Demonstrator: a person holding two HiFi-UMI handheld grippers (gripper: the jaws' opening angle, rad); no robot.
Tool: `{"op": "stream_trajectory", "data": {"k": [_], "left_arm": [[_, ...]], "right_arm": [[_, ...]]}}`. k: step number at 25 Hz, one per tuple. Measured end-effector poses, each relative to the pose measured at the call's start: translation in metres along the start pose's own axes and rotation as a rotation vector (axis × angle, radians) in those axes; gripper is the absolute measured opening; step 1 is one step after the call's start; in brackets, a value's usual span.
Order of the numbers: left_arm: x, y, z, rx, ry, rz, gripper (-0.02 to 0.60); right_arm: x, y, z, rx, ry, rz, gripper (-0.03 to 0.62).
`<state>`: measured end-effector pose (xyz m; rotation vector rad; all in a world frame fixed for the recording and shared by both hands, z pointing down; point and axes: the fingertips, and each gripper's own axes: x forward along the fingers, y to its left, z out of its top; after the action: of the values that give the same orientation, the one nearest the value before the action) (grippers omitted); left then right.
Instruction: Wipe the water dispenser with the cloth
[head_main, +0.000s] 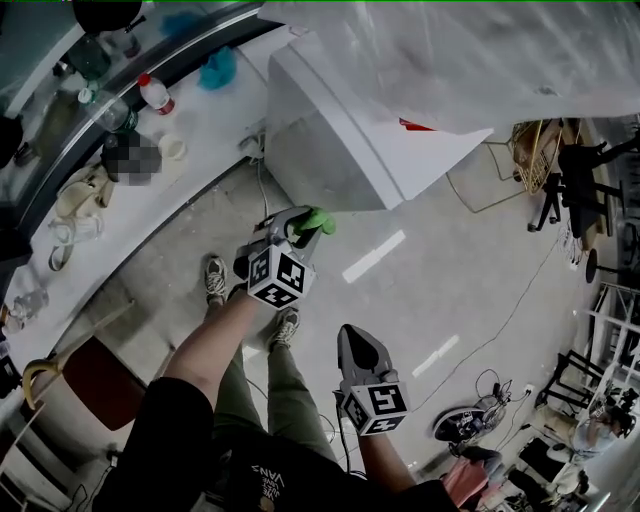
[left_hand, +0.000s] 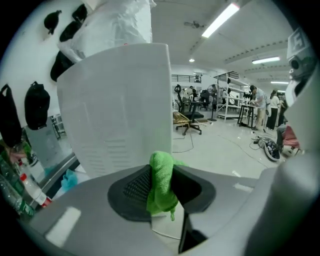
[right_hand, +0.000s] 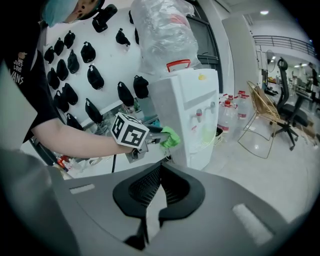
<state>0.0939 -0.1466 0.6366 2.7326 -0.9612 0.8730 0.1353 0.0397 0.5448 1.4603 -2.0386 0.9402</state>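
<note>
Beside the water dispenser's (left_hand: 120, 105) side panel, I'm holding the left claw (head_main: 300, 229) clenched on the green cloth (left_hand: 160, 190), seemingly just short of contact. I'm planning to press flat and stroke downward. Right claw (right_hand: 159, 172) is hanging clenched, empty.

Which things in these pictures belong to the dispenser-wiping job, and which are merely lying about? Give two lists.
In the job:
water dispenser
green cloth, pinched in the left claw

Lying about:
red-capped bottle on the counter
teal bundle on the counter
office chair
right claw, shut and empty
</note>
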Motion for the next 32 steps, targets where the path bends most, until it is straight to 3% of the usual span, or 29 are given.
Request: {"op": "stream_trajectory", "data": {"k": [8, 13, 19, 28, 32], "left_arm": [[0.033, 0.003, 0.014, 0.059, 0.009, -0.028, 0.115], [0.035, 0.051, 0.004, 0.025, 0.033, 0.037, 0.114], [0.042, 0.107, -0.007, 0.091, 0.067, 0.045, 0.115], [0.043, 0.203, -0.022, 0.094, 0.117, 0.184, 0.115], [0.041, 0.238, -0.030, 0.025, 0.128, 0.269, 0.114]], "right_arm": [[0.000, 0.006, -0.002, 0.030, -0.010, -0.002, 0.005], [0.004, 0.010, -0.011, 0.061, 0.014, -0.027, 0.006], [0.015, 0.020, -0.003, 0.107, 0.003, -0.054, 0.005], [0.036, 0.028, 0.005, 0.163, -0.011, -0.069, 0.005], [0.038, 0.027, 0.001, 0.167, -0.002, -0.071, 0.005]]}}
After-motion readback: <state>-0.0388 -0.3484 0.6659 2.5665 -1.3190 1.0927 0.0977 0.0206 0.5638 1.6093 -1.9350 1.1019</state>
